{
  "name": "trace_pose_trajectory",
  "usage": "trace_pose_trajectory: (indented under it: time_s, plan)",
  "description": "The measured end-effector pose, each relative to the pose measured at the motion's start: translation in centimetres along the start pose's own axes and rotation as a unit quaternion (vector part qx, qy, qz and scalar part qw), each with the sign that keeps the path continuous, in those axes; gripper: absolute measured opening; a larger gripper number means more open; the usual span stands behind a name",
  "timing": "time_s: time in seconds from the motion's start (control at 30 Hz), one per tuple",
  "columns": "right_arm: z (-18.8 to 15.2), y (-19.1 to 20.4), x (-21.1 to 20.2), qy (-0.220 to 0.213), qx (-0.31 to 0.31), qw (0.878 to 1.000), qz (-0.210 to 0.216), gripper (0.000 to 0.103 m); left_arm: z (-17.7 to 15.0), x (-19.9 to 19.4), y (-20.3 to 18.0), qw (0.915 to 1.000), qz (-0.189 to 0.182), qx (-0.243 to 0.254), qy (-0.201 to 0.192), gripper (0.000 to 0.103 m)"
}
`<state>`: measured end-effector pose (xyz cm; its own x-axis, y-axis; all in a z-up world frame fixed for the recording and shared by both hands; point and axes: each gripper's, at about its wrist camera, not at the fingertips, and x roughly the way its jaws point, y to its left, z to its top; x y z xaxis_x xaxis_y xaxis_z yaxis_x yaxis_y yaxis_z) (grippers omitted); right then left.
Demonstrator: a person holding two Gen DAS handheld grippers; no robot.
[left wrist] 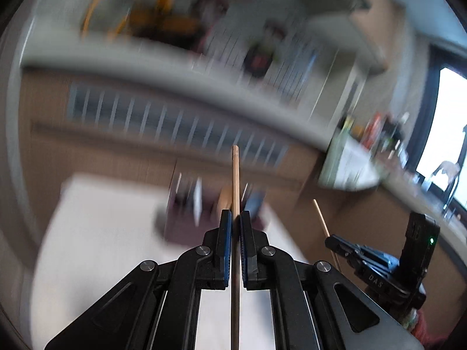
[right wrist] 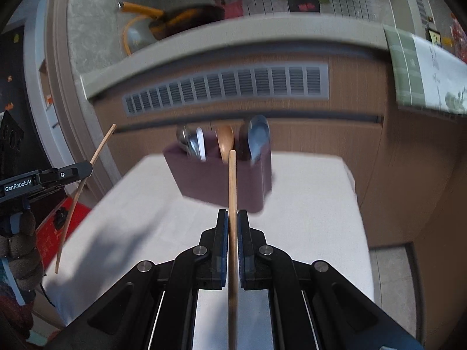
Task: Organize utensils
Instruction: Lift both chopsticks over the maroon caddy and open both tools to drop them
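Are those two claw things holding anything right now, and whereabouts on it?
Yes. The left gripper pinches one wooden chopstick partway along its length; the right gripper holds another chopstick the same way.

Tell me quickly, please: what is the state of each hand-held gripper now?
Left hand-held gripper: closed on a thin light wooden chopstick.
Right hand-held gripper: closed on a second thin wooden chopstick.

i hold one pale wooden chopstick in my left jaws and another in my right, each pointing forward between the pads. ahead, a maroon utensil holder stands on the white table, holding metal spoons, a wooden spoon and a bluish ladle.
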<state>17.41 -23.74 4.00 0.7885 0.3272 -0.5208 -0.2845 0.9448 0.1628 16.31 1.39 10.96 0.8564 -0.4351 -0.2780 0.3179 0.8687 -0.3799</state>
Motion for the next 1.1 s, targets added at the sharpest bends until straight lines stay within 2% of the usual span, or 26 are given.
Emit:
trace_pose_trajectory:
  time_s: [0.07, 0.13, 0.2, 0.27, 0.37, 0.47, 0.57, 0.63, 0.73, 0.87, 1.1]
  plan:
    - [3.2, 0.6, -1.9, -0.058, -0.012, 0.998, -0.005, 0.005, 3.1, -0.8, -1.2, 0.9973, -0.003, 0.018, -0.071, 0.005]
    - [7.0, 1.0, -4.5, -0.147, -0.013, 0.989, -0.010, 0.005, 5.6, -0.7, -2.0, 0.9895, 0.017, 0.032, -0.140, 0.005]
    - [9.9, 0.9, -6.2, -0.227, 0.001, 0.974, -0.013, 0.005, 6.8, 0.5, -1.8, 0.9847, 0.032, 0.028, -0.169, 0.005]
    - [11.8, 0.6, -5.9, -0.257, 0.020, 0.966, 0.006, 0.005, 7.1, 2.6, -0.9, 0.9840, 0.030, 0.020, -0.175, 0.005]
    - [12.7, 0.7, -3.3, -0.258, 0.023, 0.966, 0.009, 0.005, 6.6, 6.0, 0.9, 0.9855, 0.016, 0.012, -0.169, 0.005]
    - [12.8, 0.8, -0.3, -0.249, 0.014, 0.968, 0.004, 0.005, 5.5, 9.7, 3.4, 0.9877, 0.001, -0.016, -0.155, 0.005]
    - [13.5, 0.5, 3.9, -0.220, 0.018, 0.975, 0.008, 0.005, 4.4, 13.5, 6.0, 0.9918, -0.003, -0.046, -0.119, 0.005]
    - [13.7, 0.2, 6.5, -0.201, 0.020, 0.979, 0.006, 0.005, 3.9, 15.3, 6.9, 0.9924, -0.002, -0.056, -0.110, 0.005]
    - [13.5, -0.2, 9.1, -0.185, 0.019, 0.983, 0.004, 0.005, 3.5, 16.6, 7.5, 0.9913, 0.006, -0.059, -0.118, 0.005]
    - [12.8, -0.3, 11.0, -0.194, 0.012, 0.981, -0.010, 0.005, 3.2, 17.5, 7.6, 0.9880, 0.026, -0.050, -0.144, 0.005]
    - [12.4, -0.7, 13.3, -0.188, 0.009, 0.982, -0.013, 0.005, 2.7, 18.9, 7.5, 0.9894, 0.034, -0.027, -0.139, 0.005]
